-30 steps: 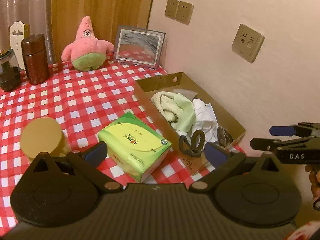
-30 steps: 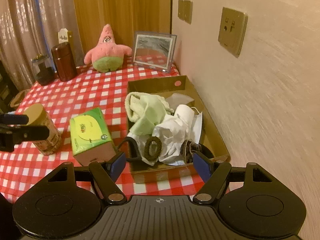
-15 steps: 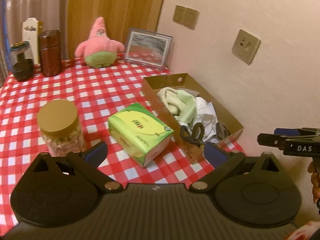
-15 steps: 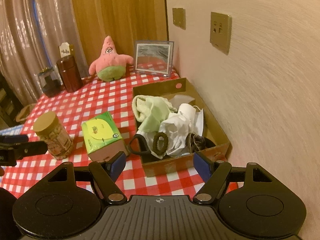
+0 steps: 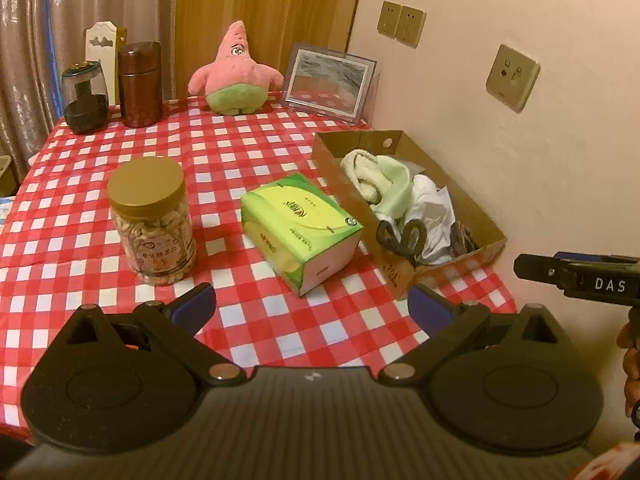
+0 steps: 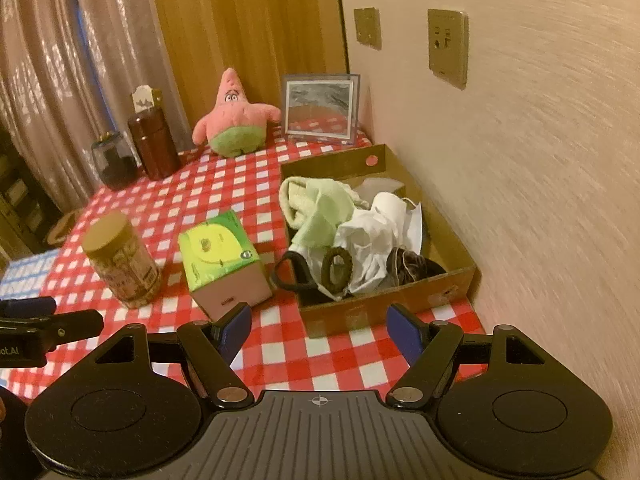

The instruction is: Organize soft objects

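Left tongs [image 5: 312, 306] wide open, holding nothing, hovering above the near edge of the table [image 5: 248, 148] with its red and white checked cloth. Right tongs [image 6: 318, 330] also wide open and empty, above the near right corner of the table, just before the cardboard box [image 6: 440, 284].

From left to right in the left wrist view: at the far left edge, a small dark glass jar [image 5: 85, 98] and beside it a brown wooden canister [image 5: 140, 84], with a white wooden piece [image 5: 100, 40] standing behind them. Nearer, a clear jar with gold lid [image 5: 151, 220], upright, filled with something pale. At the far middle, a pink star plush toy [image 5: 235, 74] sitting upright against the wooden panel, well apart from the box. Just right of the plush, a framed picture [image 5: 330, 80] leaning at the corner of the wall. In the middle of the table, a green tissue pack [image 5: 298, 228], lying at an angle, near the left wall of the box but not clearly touching it.

At the right side, along the wall, the open cardboard box with soft things inside: a pale green towel [image 5: 384, 178] at the far end, white crumpled cloth [image 5: 434, 208] in the middle, a dark hair tie [image 6: 337, 269] on the cloth, and another dark scrunchie [image 6: 406, 266] near the front wall. A black loop [image 6: 294, 272] hanging over the left wall of the box.
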